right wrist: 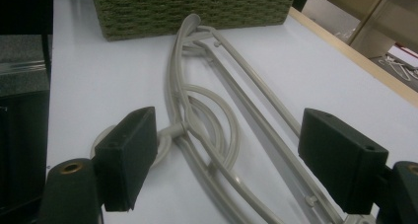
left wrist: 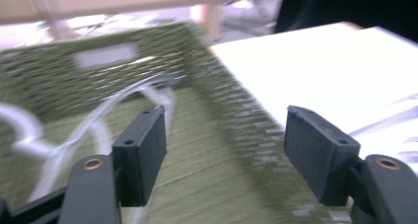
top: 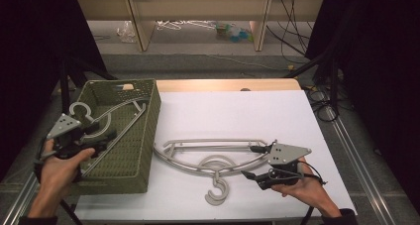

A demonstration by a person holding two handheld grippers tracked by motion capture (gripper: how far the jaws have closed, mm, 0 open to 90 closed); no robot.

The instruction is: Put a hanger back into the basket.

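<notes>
A green woven basket point(top: 146, 136) stands on the left of the white table point(top: 237, 116), with a grey plastic hanger point(top: 116, 116) lying inside it. My left gripper point(top: 101, 138) hovers over the basket's left side. In the left gripper view its jaws are open with nothing between them point(left wrist: 224, 135), above the blurred basket point(left wrist: 49, 76) and hanger point(left wrist: 98, 120). Grey hangers point(top: 213, 155), seemingly two stacked, lie on the table with a hook point(top: 218, 191) toward me. My right gripper point(top: 249, 161) is open at their right end. In its view point(right wrist: 226, 150) the hangers point(right wrist: 217, 130) run between the pads untouched.
The basket point(right wrist: 192, 12) sits just beyond the hangers' far end. A wooden strip point(top: 228, 84) borders the table's far edge. Beyond it are shelf legs and floor clutter point(top: 228, 31). Cables point(top: 317, 98) hang off the right side. Bare white table lies right of the basket.
</notes>
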